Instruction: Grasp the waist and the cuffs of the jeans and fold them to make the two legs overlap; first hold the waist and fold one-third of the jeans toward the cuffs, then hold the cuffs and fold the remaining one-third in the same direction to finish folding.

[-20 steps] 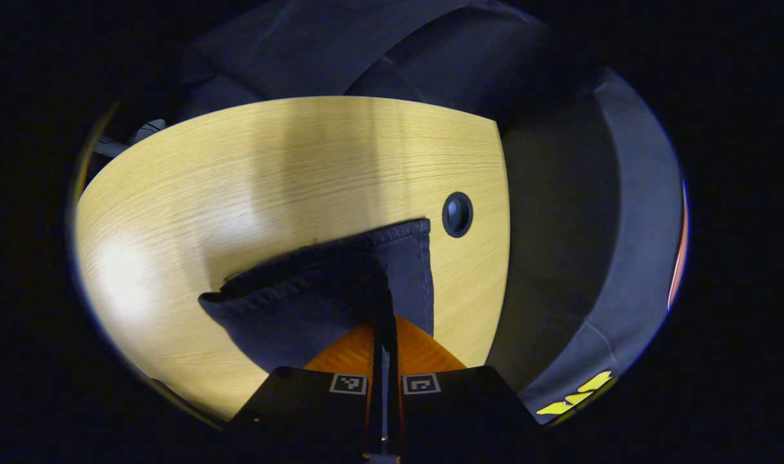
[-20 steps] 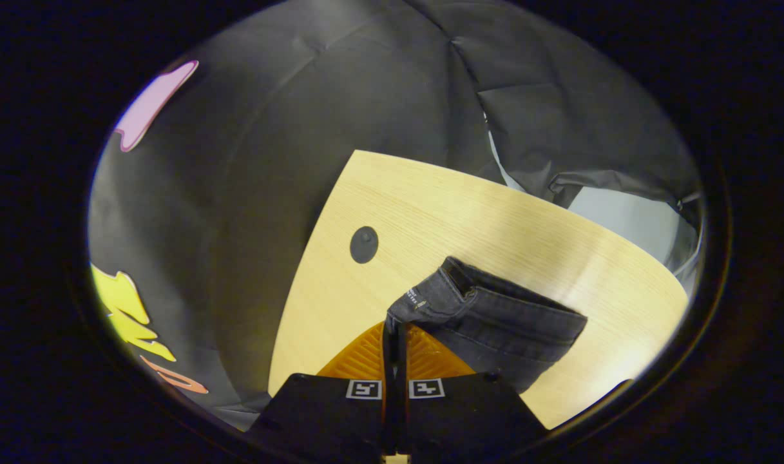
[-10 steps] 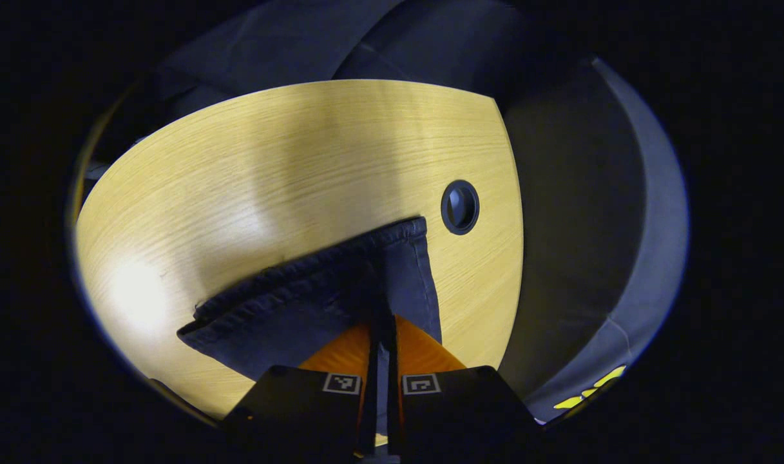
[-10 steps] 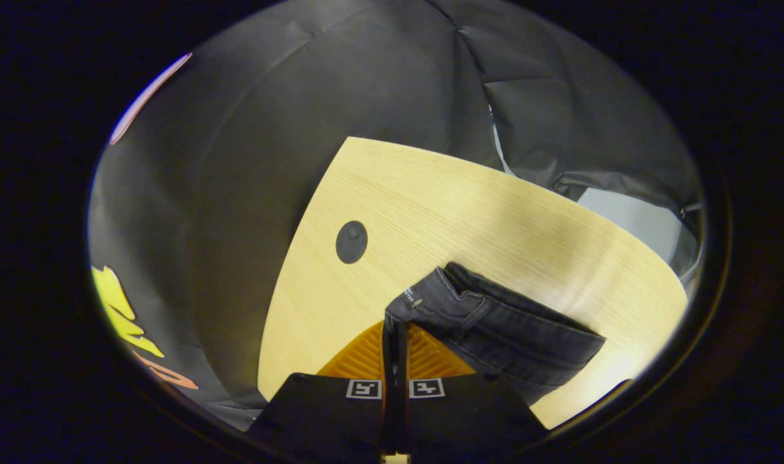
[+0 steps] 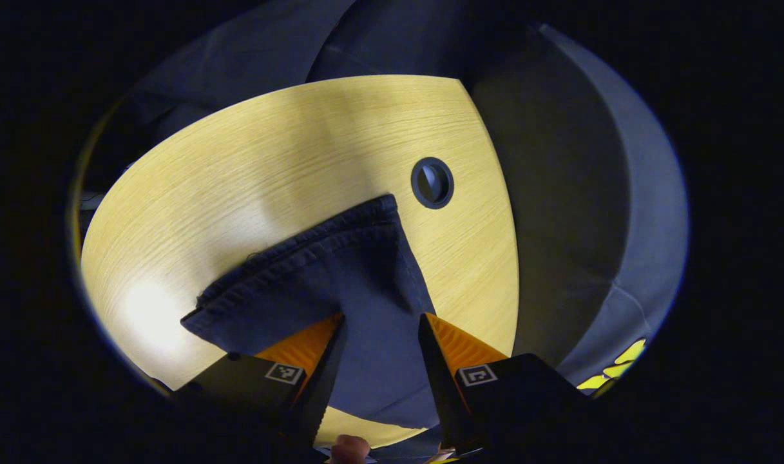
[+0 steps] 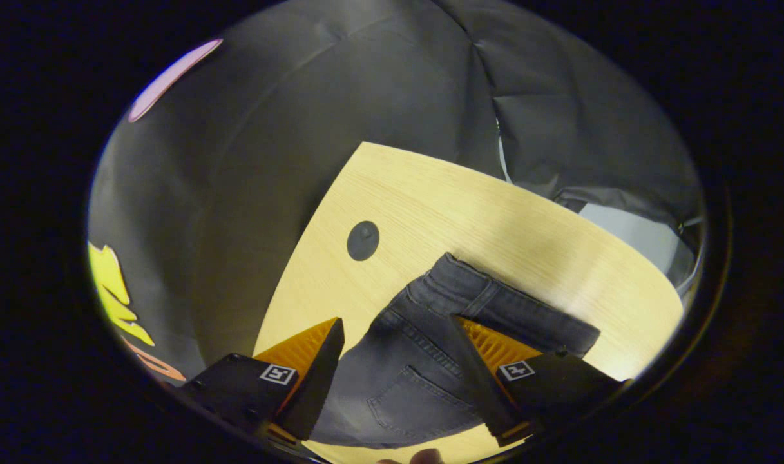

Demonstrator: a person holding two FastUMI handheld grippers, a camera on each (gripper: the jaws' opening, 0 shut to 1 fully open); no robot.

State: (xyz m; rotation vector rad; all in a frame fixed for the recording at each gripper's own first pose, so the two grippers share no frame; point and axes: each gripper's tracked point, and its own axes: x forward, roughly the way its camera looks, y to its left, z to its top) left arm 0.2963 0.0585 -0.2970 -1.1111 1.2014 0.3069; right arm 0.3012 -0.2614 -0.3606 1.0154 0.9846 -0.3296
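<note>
Looks like the leg-over-leg fold is laid down; both thirds folds are left, I'd guess. Left gripper (image 5: 379,335) hangs tilted over the jeans (image 5: 340,277), fingers spread wide, holding nothing, cuffs (image 5: 301,248) lying just ahead on the table (image 5: 237,167). Right gripper (image 6: 398,351) is the same: wide open, empty, waist (image 6: 495,306) just ahead of its fingertips.

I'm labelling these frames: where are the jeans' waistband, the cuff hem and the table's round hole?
waistband (image 6: 495,306), right gripper view, on the band's middle.
cuff hem (image 5: 314,241), left gripper view, on the stitched edge.
round hole (image 5: 432,183), left gripper view, on its dark centre.
</note>
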